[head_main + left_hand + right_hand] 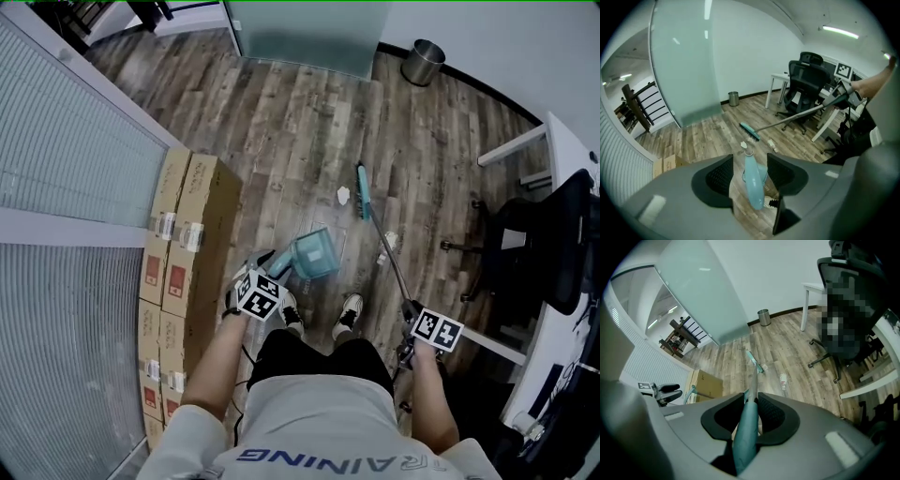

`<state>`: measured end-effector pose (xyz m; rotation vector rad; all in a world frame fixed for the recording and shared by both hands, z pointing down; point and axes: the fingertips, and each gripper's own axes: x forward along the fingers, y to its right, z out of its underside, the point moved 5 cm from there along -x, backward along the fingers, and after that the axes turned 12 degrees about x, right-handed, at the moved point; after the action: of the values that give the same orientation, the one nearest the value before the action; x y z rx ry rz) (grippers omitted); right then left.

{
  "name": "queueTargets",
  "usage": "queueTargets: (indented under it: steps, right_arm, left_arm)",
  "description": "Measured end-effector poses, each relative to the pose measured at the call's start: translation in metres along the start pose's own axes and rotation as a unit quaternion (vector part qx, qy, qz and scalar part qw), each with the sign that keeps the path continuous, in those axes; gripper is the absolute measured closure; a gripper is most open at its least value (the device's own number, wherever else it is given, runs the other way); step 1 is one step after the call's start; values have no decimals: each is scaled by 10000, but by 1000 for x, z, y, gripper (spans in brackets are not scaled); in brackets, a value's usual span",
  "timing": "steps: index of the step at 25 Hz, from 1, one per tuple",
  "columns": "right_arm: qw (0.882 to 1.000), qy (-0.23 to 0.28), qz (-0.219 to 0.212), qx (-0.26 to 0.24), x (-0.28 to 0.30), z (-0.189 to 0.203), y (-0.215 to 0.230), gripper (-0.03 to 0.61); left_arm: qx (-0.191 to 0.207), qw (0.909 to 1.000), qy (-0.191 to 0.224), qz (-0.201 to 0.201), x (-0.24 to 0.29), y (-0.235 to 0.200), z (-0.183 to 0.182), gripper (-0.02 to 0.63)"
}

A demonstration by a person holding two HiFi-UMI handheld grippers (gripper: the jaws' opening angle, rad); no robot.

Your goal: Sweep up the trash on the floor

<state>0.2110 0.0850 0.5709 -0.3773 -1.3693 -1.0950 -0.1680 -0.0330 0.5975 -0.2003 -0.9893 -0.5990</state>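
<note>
Floor layout, seen from above
Dustpan [314, 255] just ahead of the shoes [351, 309], boxes [192, 225] stacked to its left. Broom head [363, 192] further ahead, trash scrap [344, 196] beside it on the left, bin [424, 62] far back right.

Teal on dustpan [314, 253] and broom [364, 194]; grey-brown wood grain across floor [300, 122]; tan on cardboard boxes [192, 225]; silver on bin [424, 62]; white on trash scrap [344, 196].

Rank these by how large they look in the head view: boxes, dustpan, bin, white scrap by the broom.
Largest: boxes.
Then dustpan and bin, about alike; the bin stands farther off, so I do not rank them.
Smallest: scrap.
</note>
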Motion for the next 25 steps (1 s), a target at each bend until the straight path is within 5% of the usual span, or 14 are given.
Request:
queueTargets:
  steps: [9, 19, 25]
  right_arm:
    - [9999, -35, 136, 91, 1, 10, 6, 471]
    - [9996, -85, 220, 168, 5, 11, 19, 471]
    - [9986, -11, 430, 299, -3, 2, 48, 469]
  left_arm:
    - [-41, 9950, -716, 701, 64, 0, 26, 387]
    - [-468, 9943, -823, 490, 84, 3, 26, 500]
    - [-128, 9946, -899, 508, 81, 10, 24, 506]
